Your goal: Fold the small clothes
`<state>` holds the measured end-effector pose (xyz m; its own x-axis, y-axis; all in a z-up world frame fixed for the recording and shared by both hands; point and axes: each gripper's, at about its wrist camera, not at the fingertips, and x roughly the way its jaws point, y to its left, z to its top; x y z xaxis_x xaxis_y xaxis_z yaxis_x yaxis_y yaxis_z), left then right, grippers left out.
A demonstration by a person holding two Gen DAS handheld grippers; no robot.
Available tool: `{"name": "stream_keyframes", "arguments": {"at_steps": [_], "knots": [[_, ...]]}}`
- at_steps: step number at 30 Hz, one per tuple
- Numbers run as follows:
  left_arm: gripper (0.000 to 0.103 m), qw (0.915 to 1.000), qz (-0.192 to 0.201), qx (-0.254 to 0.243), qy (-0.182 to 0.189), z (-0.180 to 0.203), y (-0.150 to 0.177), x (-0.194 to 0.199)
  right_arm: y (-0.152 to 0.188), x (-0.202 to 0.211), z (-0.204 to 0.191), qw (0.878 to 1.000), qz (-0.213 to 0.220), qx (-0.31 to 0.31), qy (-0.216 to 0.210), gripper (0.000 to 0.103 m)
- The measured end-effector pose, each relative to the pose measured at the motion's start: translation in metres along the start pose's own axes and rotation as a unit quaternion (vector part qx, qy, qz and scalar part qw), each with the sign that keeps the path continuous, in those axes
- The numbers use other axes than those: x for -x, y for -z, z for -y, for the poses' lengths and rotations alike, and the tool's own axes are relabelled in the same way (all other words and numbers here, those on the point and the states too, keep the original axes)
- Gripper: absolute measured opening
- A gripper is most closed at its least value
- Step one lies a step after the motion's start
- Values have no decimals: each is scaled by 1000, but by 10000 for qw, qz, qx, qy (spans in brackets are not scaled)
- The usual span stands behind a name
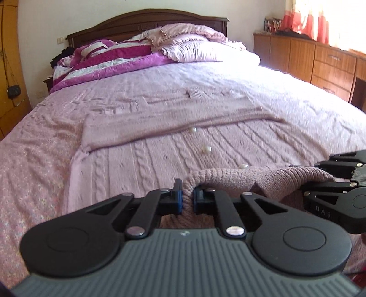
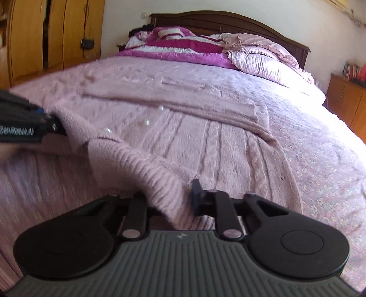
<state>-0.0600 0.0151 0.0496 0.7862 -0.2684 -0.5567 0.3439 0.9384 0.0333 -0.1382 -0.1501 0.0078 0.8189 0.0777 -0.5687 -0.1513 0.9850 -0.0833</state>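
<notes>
1. I see a pale pink cable-knit cardigan (image 1: 148,160) lying spread on the bed's pink textured bedspread (image 1: 34,141), with its sleeves folded across the body.
2. My left gripper (image 1: 187,197) has its blue-padded fingers (image 1: 178,196) pinched together on the cardigan's ribbed hem, which bunches up between them, raised off the bedspread.
3. My right gripper (image 2: 173,196) is clamped on the same hem further along; the knit drapes over its left finger, so only the right finger (image 2: 196,194) shows, pressed against the fabric.
4. The hem stretches in a lifted band between the two grippers, which sit near each other, side by side, at the near edge of the bed.
5. Three round pearl-white buttons (image 1: 207,149) run up the cardigan's middle, beyond the lifted hem.
6. At the far end, a magenta and white striped quilt (image 1: 109,57) and a pink checked pillow (image 1: 201,51) are heaped against the dark wooden headboard (image 1: 146,20).
</notes>
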Motion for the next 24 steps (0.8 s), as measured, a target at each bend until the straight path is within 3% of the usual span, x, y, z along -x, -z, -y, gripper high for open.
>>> {"name": "stream_keyframes", "arguments": {"at_steps": [5, 16, 24], "knots": [[11, 9996, 187, 201, -4, -7, -15, 3, -18, 3, 9, 9985, 171, -468, -227, 8], [11, 9982, 424, 426, -1, -12, -34, 3, -41, 8, 21, 9942, 403, -903, -435, 8], [10, 9951, 820, 545, -58, -22, -73, -5, -75, -4, 38, 9875, 692, -1243, -674, 8]]}}
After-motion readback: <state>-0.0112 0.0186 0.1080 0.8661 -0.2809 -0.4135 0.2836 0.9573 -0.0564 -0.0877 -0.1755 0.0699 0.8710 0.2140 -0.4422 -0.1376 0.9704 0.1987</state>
